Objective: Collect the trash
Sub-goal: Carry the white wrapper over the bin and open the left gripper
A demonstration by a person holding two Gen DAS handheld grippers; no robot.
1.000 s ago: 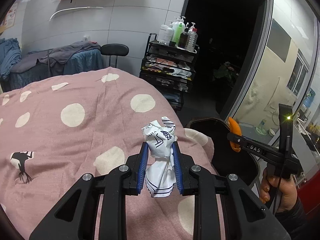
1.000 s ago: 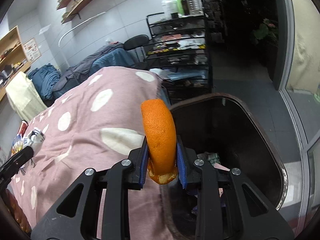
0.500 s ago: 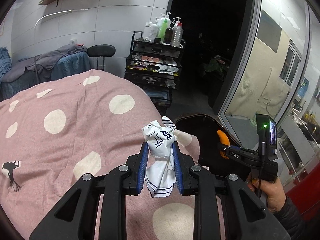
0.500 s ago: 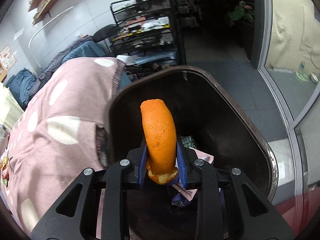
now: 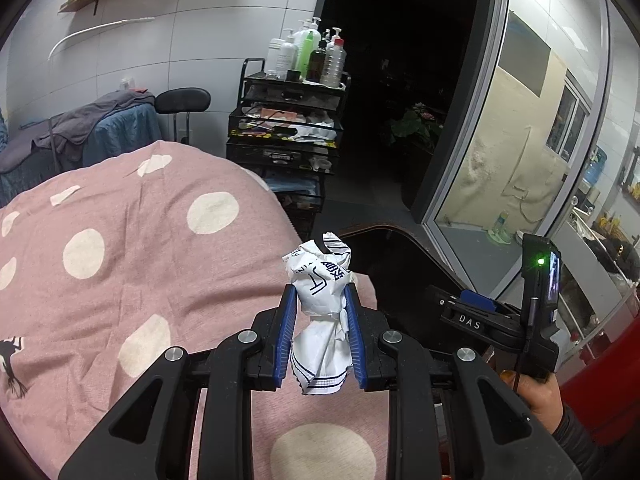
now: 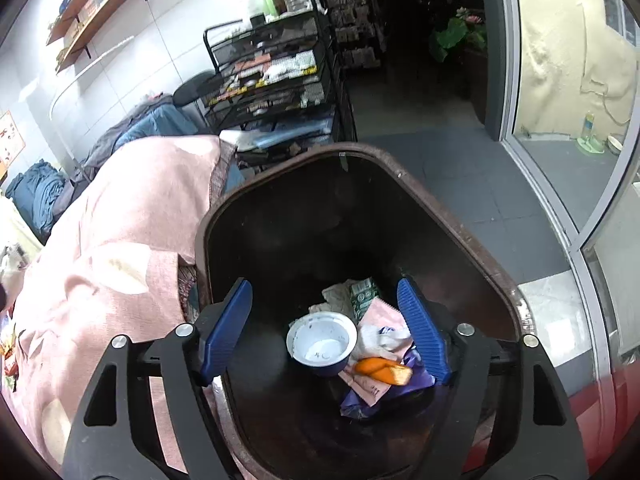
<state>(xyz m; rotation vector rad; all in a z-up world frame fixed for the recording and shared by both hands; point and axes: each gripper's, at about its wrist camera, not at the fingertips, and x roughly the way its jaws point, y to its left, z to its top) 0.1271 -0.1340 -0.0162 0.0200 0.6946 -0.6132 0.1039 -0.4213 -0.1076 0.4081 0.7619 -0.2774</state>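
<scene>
One piece of trash is now delivered: the right claw [image 6: 324, 328] has just been opening over the bin [image 6: 404, 176], and the orange peel [image 6: 382, 370] it held half a second ago lies now at the bottom of the bin, beside a white cup [image 6: 322, 342]. Its blue pads stand wide apart with nothing between them. The left claw [image 5: 320, 334] is closed on a crumpled paper wrapper [image 5: 320, 300], above the pink blanket [image 5: 140, 248] just beside the bin. I judge this wrapper goes in next.
</scene>
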